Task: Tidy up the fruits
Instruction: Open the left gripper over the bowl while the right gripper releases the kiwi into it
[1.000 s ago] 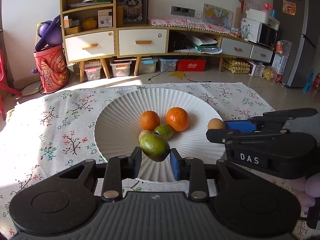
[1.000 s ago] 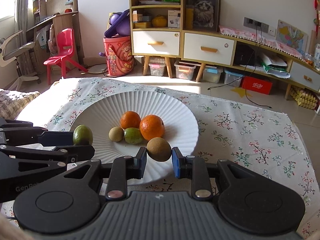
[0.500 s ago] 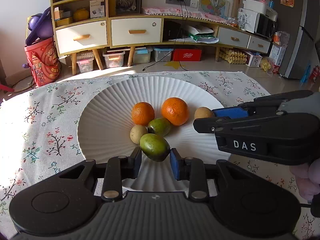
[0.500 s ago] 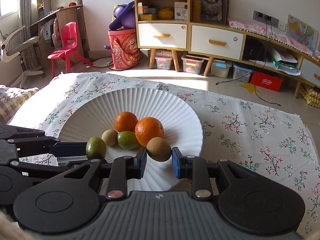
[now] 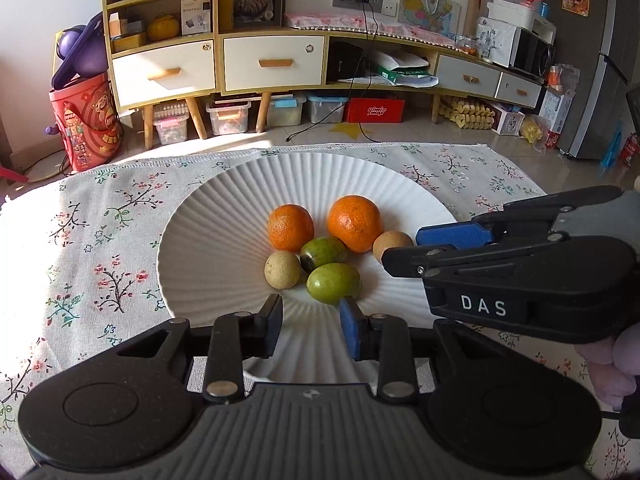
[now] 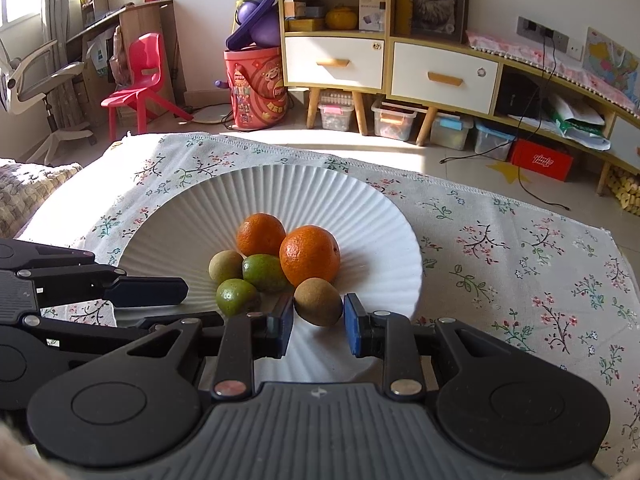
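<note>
A white ribbed plate point(image 5: 224, 240) point(image 6: 360, 208) on the flowered cloth holds two oranges point(image 5: 291, 227) point(image 6: 309, 255), a green fruit point(image 5: 323, 253), a pale brown fruit point(image 5: 282, 269) and a near green fruit point(image 5: 333, 282) point(image 6: 236, 297). My left gripper point(image 5: 311, 326) is open just behind the near green fruit, which lies on the plate. My right gripper point(image 6: 318, 324) has its jaws slightly parted around a brown kiwi point(image 6: 319, 301) point(image 5: 392, 245) resting on the plate; contact is unclear.
The flowered cloth point(image 5: 80, 248) covers the table around the plate. Beyond the table's far edge is floor with a yellow cabinet point(image 5: 216, 60), storage boxes and a red bin point(image 5: 86, 124). A red chair point(image 6: 140, 80) stands at the far left.
My left gripper has opened and let the green fruit down onto the plate beside the others. My right gripper has lowered the kiwi to the plate and its jaws have widened.
</note>
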`<act>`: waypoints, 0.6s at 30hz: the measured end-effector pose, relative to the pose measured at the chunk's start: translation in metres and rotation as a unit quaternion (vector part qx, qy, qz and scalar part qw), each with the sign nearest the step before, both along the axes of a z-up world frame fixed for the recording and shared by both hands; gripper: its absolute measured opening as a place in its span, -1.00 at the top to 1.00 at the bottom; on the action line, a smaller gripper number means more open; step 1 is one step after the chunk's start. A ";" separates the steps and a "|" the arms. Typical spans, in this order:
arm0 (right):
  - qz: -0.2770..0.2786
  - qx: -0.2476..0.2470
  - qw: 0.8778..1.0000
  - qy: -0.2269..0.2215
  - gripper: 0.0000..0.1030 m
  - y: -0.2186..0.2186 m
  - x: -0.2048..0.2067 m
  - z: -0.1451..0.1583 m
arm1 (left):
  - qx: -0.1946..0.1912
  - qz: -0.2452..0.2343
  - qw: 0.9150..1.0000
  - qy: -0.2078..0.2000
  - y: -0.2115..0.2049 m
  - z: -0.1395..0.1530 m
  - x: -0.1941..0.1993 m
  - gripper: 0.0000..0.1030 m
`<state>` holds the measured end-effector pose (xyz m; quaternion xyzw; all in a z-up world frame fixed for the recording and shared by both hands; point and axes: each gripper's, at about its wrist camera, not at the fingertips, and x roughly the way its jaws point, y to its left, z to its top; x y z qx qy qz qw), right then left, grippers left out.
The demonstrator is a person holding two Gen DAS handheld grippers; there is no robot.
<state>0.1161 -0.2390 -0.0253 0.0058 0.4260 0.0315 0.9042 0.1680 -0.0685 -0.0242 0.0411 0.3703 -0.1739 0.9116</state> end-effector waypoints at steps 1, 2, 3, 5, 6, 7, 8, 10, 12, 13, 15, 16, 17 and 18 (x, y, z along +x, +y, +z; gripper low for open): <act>-0.001 0.003 1.000 0.000 0.50 -0.001 0.000 0.000 | -0.001 0.001 1.000 0.001 0.000 0.001 0.000 0.67; -0.002 0.005 1.000 0.001 0.49 -0.001 0.000 0.000 | -0.003 0.001 1.000 0.001 0.000 0.001 0.000 0.65; -0.002 0.006 1.000 0.001 0.48 -0.002 -0.001 0.001 | -0.004 0.001 1.000 0.002 0.000 0.001 0.000 0.64; 0.000 0.004 1.000 -0.001 0.47 -0.002 -0.002 0.002 | -0.003 0.001 1.000 0.001 0.001 0.001 -0.001 0.60; 0.000 0.002 1.000 -0.002 0.44 -0.002 -0.002 0.003 | -0.002 0.001 1.000 0.000 0.001 0.002 -0.001 0.58; -0.001 0.002 1.000 -0.004 0.43 -0.002 -0.003 0.004 | -0.002 0.000 1.000 0.000 0.001 0.002 -0.002 0.54; -0.001 0.003 1.000 -0.005 0.39 -0.003 -0.003 0.004 | -0.003 -0.002 1.000 -0.001 0.001 0.003 -0.003 0.51; -0.001 0.006 1.000 -0.009 0.31 -0.004 -0.005 0.007 | -0.003 -0.004 1.000 -0.004 0.001 0.005 -0.004 0.44; 0.001 0.007 1.000 -0.013 0.28 -0.003 -0.007 0.010 | -0.004 -0.007 1.000 -0.006 0.001 0.007 -0.007 0.38; 0.002 0.008 1.000 -0.015 0.27 -0.003 -0.008 0.011 | -0.003 -0.008 1.000 -0.008 0.002 0.009 -0.008 0.35; 0.004 0.008 1.000 -0.019 0.18 -0.003 -0.011 0.013 | -0.003 -0.011 1.000 -0.010 0.003 0.010 -0.011 0.33; 0.004 0.008 1.000 -0.022 0.17 -0.002 -0.013 0.015 | -0.002 -0.013 1.000 -0.011 0.004 0.011 -0.012 0.30; 0.004 0.008 1.000 -0.024 0.15 -0.003 -0.014 0.017 | -0.002 -0.013 1.000 -0.013 0.005 0.012 -0.014 0.25; 0.004 0.009 1.000 -0.025 0.13 -0.004 -0.015 0.018 | -0.001 -0.013 1.000 -0.014 0.006 0.012 -0.015 0.24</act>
